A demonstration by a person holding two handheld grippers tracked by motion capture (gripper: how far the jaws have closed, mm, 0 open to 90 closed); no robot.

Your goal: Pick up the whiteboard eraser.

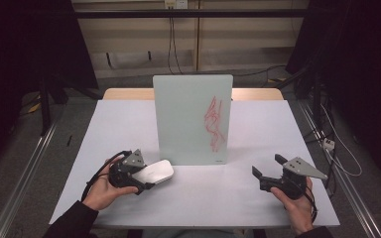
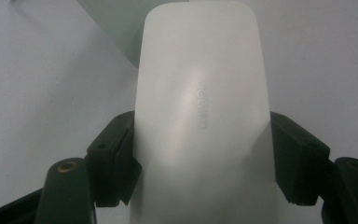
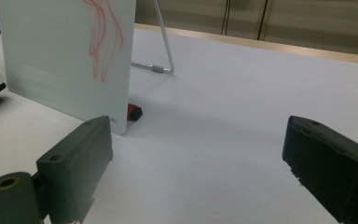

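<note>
A pale glass drawing board (image 1: 192, 119) stands upright at the middle of the table, with a red scribble (image 1: 214, 124) on its right half. My left gripper (image 1: 146, 179) is shut on a white rounded eraser (image 1: 155, 172) just left of the board's lower corner. In the left gripper view the eraser (image 2: 200, 107) runs between both jaws of that gripper (image 2: 205, 156). My right gripper (image 1: 268, 165) is open and holds nothing, off to the right of the board and near the table's front. The right gripper view has its jaws (image 3: 196, 154) wide apart over bare table, with the board (image 3: 60, 56) at the left.
A white sheet (image 1: 129, 124) covers the table, whose wooden far edge (image 1: 124, 94) shows behind. A thin metal stand leg (image 3: 165, 42) props the board from behind, and a small red piece (image 3: 133, 112) lies at its base corner. Cables hang on the far wall.
</note>
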